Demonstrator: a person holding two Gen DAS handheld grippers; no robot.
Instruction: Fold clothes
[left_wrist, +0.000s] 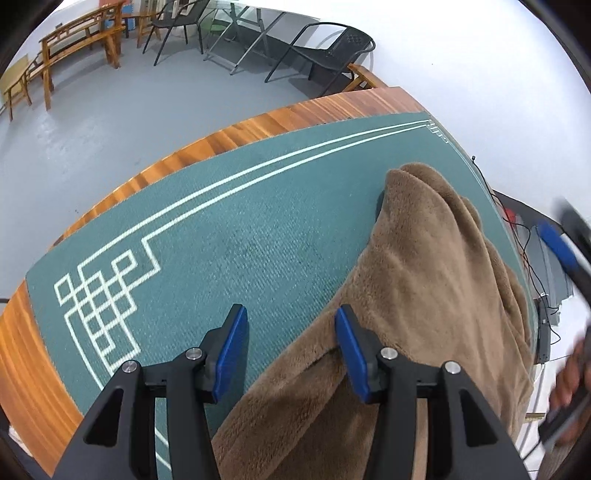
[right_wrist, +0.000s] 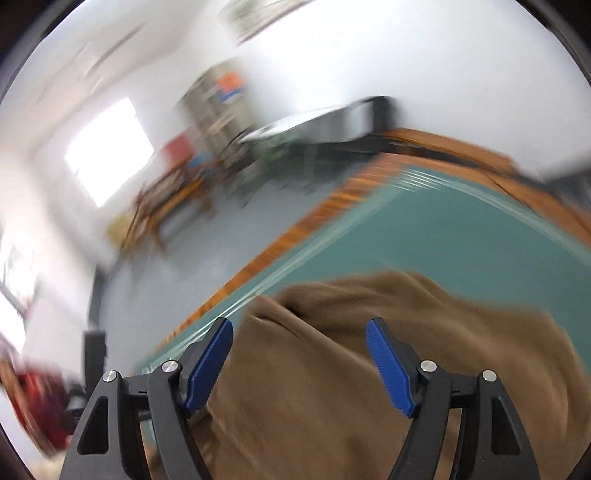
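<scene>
Teal matting (left_wrist: 229, 236) covers the wooden table (left_wrist: 258, 122), its knot pattern at nine o'clock in the left wrist view. Next comes the left gripper (left_wrist: 291, 350) at six o'clock, fingers apart and clamped on nothing, the fleece edge lying just inside its right pad. Brown fleece garment (left_wrist: 436, 295) lies heaped toward four o'clock, its long axis running from six o'clock up to a bunched end near one o'clock. At three o'clock the right gripper (right_wrist: 299, 362) shows only as a blur; its own view has the fingers wide apart over the fleece, holding nothing. Best practice, I judge: pinch matching edges, pull the cloth flat along that axis, then fold.
</scene>
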